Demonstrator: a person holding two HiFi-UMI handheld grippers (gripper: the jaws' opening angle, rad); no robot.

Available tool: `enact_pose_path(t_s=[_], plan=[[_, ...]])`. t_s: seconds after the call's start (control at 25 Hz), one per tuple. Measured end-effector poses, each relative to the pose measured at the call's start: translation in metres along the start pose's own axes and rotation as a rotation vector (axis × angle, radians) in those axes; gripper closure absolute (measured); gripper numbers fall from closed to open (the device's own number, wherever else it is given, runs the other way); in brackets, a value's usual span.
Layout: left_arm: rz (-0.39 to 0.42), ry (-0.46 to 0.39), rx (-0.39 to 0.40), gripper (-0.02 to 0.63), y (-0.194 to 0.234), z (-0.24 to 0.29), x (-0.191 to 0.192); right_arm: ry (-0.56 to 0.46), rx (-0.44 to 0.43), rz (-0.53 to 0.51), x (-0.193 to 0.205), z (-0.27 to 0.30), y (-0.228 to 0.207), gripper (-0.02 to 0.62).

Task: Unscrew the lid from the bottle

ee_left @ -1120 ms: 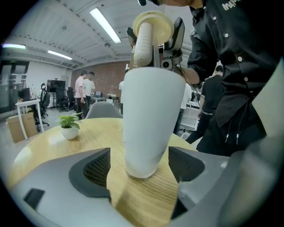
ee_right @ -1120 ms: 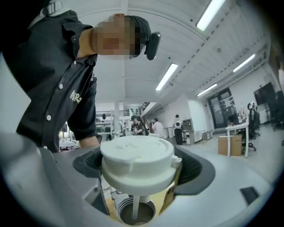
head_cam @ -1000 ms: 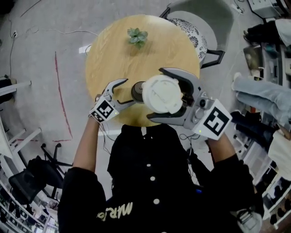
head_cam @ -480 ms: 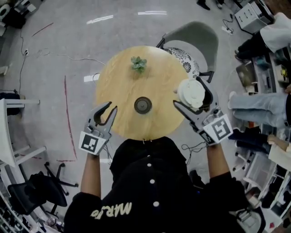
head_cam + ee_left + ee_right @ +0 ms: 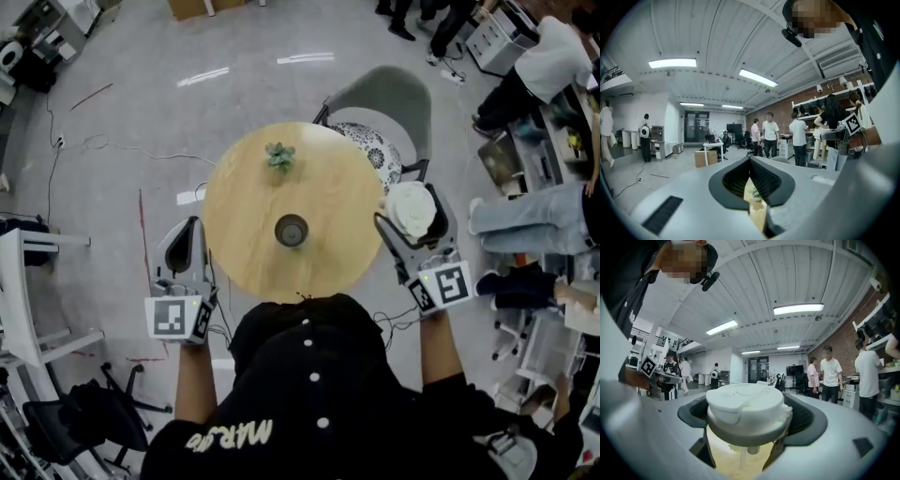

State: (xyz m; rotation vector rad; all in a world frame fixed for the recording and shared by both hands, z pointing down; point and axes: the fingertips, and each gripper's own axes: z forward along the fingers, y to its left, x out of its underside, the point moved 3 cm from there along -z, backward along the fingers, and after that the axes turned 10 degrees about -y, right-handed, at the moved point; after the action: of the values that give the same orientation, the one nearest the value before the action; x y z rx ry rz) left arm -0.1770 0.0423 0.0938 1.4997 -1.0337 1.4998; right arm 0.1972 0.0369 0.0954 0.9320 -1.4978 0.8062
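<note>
The right gripper (image 5: pixel 412 212) clamps the white lid (image 5: pixel 744 405) round its rim (likely light, stiff, slippery plastic), while the left gripper (image 5: pixel 190 231) is closed and empty.

Small plant (image 5: pixel 280 157) on round table (image 5: pixel 240 228)

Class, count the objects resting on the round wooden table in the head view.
2: a green plant near the far edge of the table, and the open bottle at its centre. None appears hidden.
</note>
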Motion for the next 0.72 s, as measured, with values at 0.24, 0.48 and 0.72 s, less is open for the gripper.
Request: enact_pose_path(t_s=[0.24,0.48,0.72], plan=[[0.011,-0.022,-0.053,0.601,0.003,-0.014,-0.009,0.0,0.065,-0.056,-0.012,-0.022,-0.004,0.121],[0.031,-0.031,-0.044,0.601,-0.002,-0.011,-0.014,-0.018,0.083,-0.064,-0.025,-0.027,-0.006,0.121],[0.059,-0.036,-0.013,0.601,-0.007,-0.008,-0.017,-0.019,0.069,-0.072,-0.025,-0.025,0.0,0.121]])
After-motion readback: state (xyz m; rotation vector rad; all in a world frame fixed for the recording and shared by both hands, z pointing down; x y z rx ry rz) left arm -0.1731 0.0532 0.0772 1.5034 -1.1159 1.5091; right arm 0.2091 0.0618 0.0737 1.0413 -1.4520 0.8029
